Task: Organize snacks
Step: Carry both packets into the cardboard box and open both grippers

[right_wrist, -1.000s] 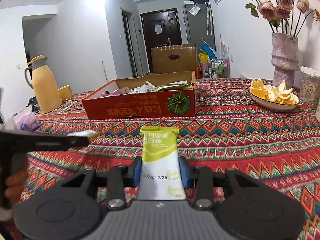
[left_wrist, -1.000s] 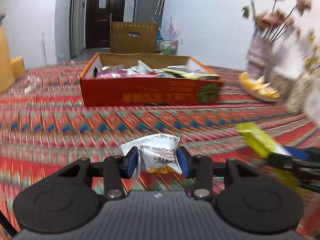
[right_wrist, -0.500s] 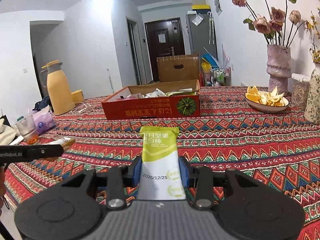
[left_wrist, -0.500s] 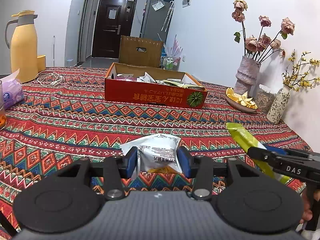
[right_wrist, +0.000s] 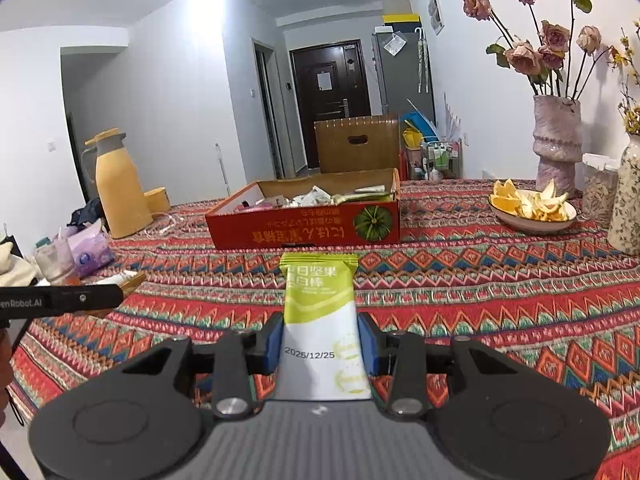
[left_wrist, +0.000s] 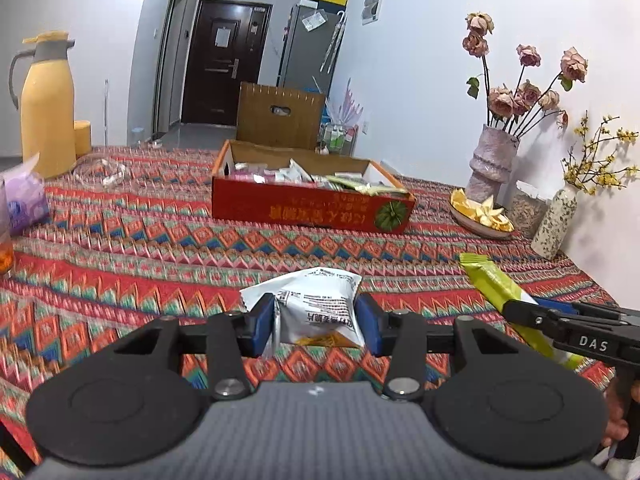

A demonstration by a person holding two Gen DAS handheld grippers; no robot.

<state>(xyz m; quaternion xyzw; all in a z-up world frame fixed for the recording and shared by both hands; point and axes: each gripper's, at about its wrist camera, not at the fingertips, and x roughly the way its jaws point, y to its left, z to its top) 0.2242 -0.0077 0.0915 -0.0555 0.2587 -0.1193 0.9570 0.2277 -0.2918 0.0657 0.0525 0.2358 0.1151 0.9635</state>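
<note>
left gripper [left_wrist: 316, 316] is clenched on a small white snack pouch [left_wrist: 314, 304], blue pads [left_wrist: 262, 322] pinching it from both sides, pouch crumpled a bit btwn them. right gripper [right_wrist: 320, 344] is clamped on a green-and-white nut bar [right_wrist: 322, 312], held by its lower white half w/ the green end sticking fwd. both are held above the near part of the patterned tablecloth [left_wrist: 140, 248], well short of the box.

the red cardboard box [left_wrist: 308, 208] sits toward the far middle of the table, already holding a heap of wrappers. bowl of orange peel [right_wrist: 532, 210] is near the right edge, the pink vase [right_wrist: 556, 140] behind it; yellow jug [left_wrist: 46, 100] at the far left corner.

step in hand, as i read it: carry both snacks fwd to the box & drop them in. to do it well: keep both grips firm till each item is over the open top, not just over the front wall; come in high enough to clear that wall. bar is long, so tip it flat or lengthwise along the box so it doesn't hang over the rim. pouch is puffy and light, prob. slips easily, so don't loosen early. release one at a time, keep the 2 grippers apart so they don't knock. stay clear of the bowl on the right.
</note>
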